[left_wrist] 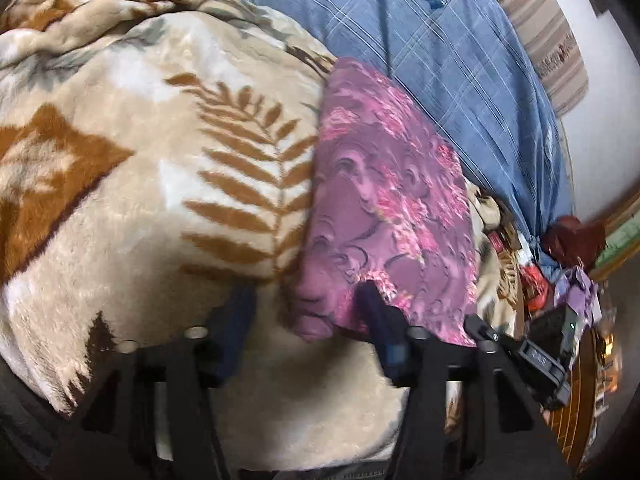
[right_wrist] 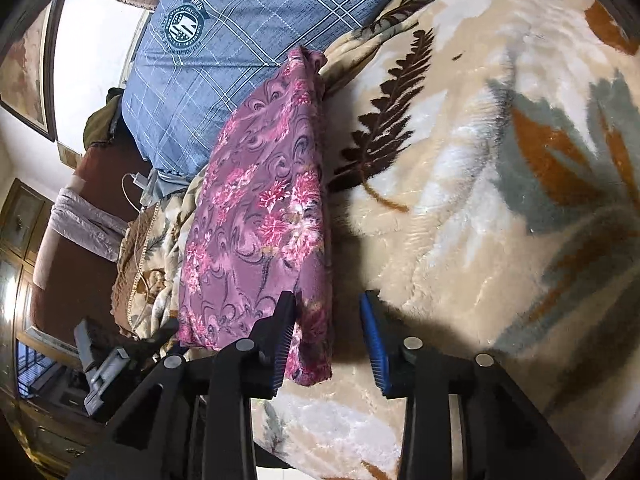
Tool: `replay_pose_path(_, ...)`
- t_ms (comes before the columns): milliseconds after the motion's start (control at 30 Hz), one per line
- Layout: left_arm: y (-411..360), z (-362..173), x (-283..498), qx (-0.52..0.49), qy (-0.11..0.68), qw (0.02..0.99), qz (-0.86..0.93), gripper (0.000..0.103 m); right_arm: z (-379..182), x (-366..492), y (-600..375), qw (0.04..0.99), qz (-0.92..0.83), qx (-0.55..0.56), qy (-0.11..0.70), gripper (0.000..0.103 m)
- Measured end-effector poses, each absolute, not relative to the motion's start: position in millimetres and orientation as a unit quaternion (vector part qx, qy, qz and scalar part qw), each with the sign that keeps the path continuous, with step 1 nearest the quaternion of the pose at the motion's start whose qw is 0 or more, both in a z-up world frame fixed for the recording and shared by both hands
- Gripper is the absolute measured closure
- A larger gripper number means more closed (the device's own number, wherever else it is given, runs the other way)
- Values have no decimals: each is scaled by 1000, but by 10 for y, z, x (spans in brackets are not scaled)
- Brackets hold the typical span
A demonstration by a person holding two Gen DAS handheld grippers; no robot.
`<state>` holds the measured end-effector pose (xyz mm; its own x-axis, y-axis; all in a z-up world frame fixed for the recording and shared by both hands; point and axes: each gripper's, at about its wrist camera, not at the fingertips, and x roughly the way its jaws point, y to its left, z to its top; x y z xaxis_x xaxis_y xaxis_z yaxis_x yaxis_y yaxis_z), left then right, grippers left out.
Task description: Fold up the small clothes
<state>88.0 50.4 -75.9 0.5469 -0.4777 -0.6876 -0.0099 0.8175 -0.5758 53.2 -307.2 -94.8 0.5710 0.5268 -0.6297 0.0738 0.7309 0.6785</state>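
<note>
A purple cloth with pink flowers (left_wrist: 384, 200) lies folded in a long strip on the beige leaf-print blanket (left_wrist: 160, 160). It also shows in the right wrist view (right_wrist: 260, 216). My left gripper (left_wrist: 308, 300) is open, its jaws astride the cloth's near left corner, the right finger (left_wrist: 374, 304) over the cloth. My right gripper (right_wrist: 328, 312) is open over the cloth's near right edge, its left finger (right_wrist: 286, 316) above the cloth and its right finger (right_wrist: 370, 320) above the blanket (right_wrist: 480, 200). Neither gripper holds anything.
A blue checked pillow (left_wrist: 460, 60) with a round crest lies beyond the cloth, also in the right wrist view (right_wrist: 224, 52). A striped pillow (left_wrist: 552, 40) lies behind it. Clutter (left_wrist: 560, 280) sits by the bed edge. A white cable (right_wrist: 136, 208) and brown furniture (right_wrist: 80, 272) are left of the bed.
</note>
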Motion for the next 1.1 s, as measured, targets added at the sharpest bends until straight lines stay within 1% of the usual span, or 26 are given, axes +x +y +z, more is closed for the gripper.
replay_pose_path(33, 508, -753, 873, -273, 455, 835, -145, 68, -941, 524, -3051, 820, 140, 335, 443, 70)
replay_pose_path(67, 507, -759, 872, -282, 456, 830, -155, 81, -937, 515, -3017, 822, 141, 326, 444, 74)
replay_pose_path(100, 493, -762, 872, -280, 455, 831, -156, 86, -933, 510, -2987, 826, 139, 316, 446, 77)
replay_pose_path(167, 458, -762, 847, -261, 454, 838, -149, 91, -920, 507, -2917, 833, 130, 296, 449, 92)
replay_pose_path(200, 437, -755, 827, -252, 453, 843, -147, 91, -913, 507, -2887, 834, 131, 289, 452, 92)
replay_pose_path(267, 409, -725, 787, -238, 450, 849, -142, 95, -869, 489, -2825, 844, 118, 265, 450, 94)
replay_pose_path(333, 430, -674, 732, -233, 437, 858, -138, 96, -805, 454, -2798, 852, 112, 252, 445, 95)
replay_pose_path(467, 396, -765, 769, -205, 452, 860, -119, 96, -768, 423, -2766, 859, 104, 233, 444, 95)
replay_pose_path(533, 384, -733, 753, -196, 448, 864, -121, 96, -837, 449, -2772, 852, 101, 238, 454, 95)
replay_pose_path(600, 386, -699, 728, -197, 444, 864, -130, 95, -794, 426, -2789, 856, 105, 241, 446, 95)
replay_pose_path(633, 404, -683, 716, -201, 444, 864, -129, 93, -759, 413, -2790, 858, 107, 240, 441, 94)
replay_pose_path(667, 424, -665, 712, -202, 444, 863, -128, 88, -730, 403, -2797, 859, 109, 241, 438, 89)
replay_pose_path(700, 430, -645, 712, -202, 444, 863, -127, 86, -708, 395, -2807, 859, 109, 243, 437, 88)
replay_pose_path(733, 452, -602, 703, -202, 441, 866, -121, 81, -691, 389, -2807, 859, 105, 244, 437, 88)
replay_pose_path(767, 465, -559, 694, -199, 438, 869, -114, 73, -663, 370, -2838, 859, 98, 248, 437, 84)
replay_pose_path(800, 488, -478, 680, -192, 429, 876, -104, 68, -629, 351, -2870, 860, 92, 253, 434, 79)
replay_pose_path(833, 505, -407, 671, -186, 420, 883, -98, 57, -594, 330, -2902, 861, 88, 257, 429, 63)
replay_pose_path(867, 519, -334, 665, -177, 409, 891, -90, 49, -542, 293, -2951, 865, 83, 265, 418, 50)
replay_pose_path(967, 512, -147, 750, -149, 395, 904, -67, 42, -333, 246, -3057, 877, 68, 277, 387, 44)
replay_pose_path(1033, 504, -71, 876, -145, 398, 903, -73, 41, -190, 297, -3063, 884, 63, 264, 380, 40)
replay_pose_path(1100, 487, -1, 1065, -148, 402, 900, -85, 39, -18, 397, -3045, 893, 66, 242, 373, 39)
